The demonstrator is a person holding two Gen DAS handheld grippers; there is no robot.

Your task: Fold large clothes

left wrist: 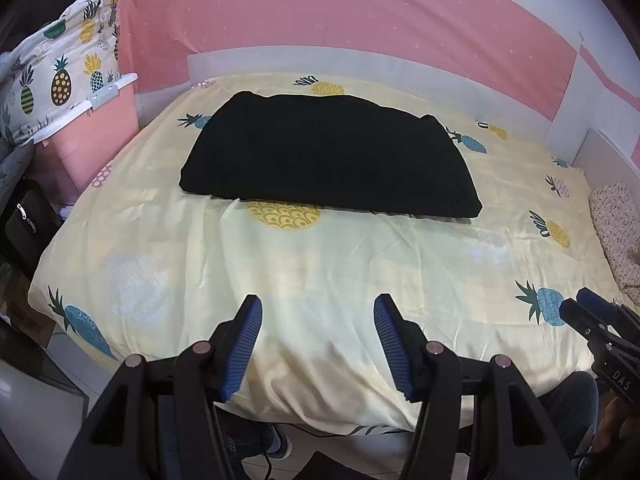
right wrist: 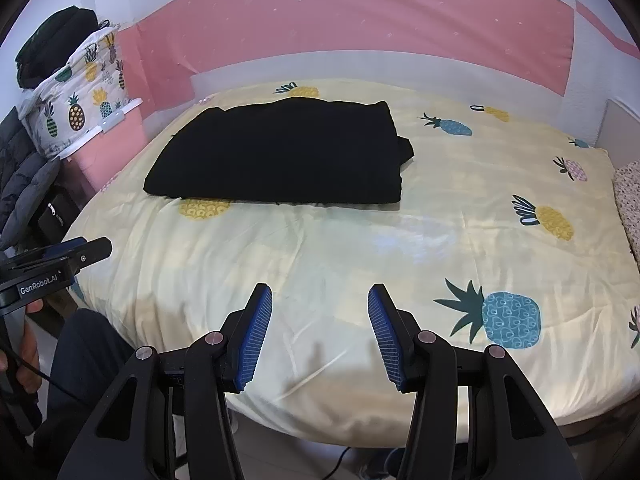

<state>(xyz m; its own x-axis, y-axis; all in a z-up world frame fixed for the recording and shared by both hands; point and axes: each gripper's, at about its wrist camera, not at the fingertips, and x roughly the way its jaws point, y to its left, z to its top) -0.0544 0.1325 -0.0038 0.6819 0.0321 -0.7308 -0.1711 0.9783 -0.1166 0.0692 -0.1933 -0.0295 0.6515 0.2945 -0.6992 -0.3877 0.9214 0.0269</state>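
Note:
A black garment (left wrist: 328,156) lies folded into a flat rectangle on the far half of the bed; it also shows in the right wrist view (right wrist: 280,156). My left gripper (left wrist: 318,312) is open and empty, held over the bed's near edge, well short of the garment. My right gripper (right wrist: 320,300) is open and empty too, over the near edge. The right gripper shows at the right edge of the left wrist view (left wrist: 588,308). The left gripper shows at the left edge of the right wrist view (right wrist: 80,252).
The bed has a pale yellow pineapple-print cover (left wrist: 320,264). A pink bin with a pineapple-print bundle (left wrist: 68,76) stands at the far left. A pink and white wall (left wrist: 360,20) runs behind the bed. A patterned cloth (left wrist: 618,232) lies at the right edge.

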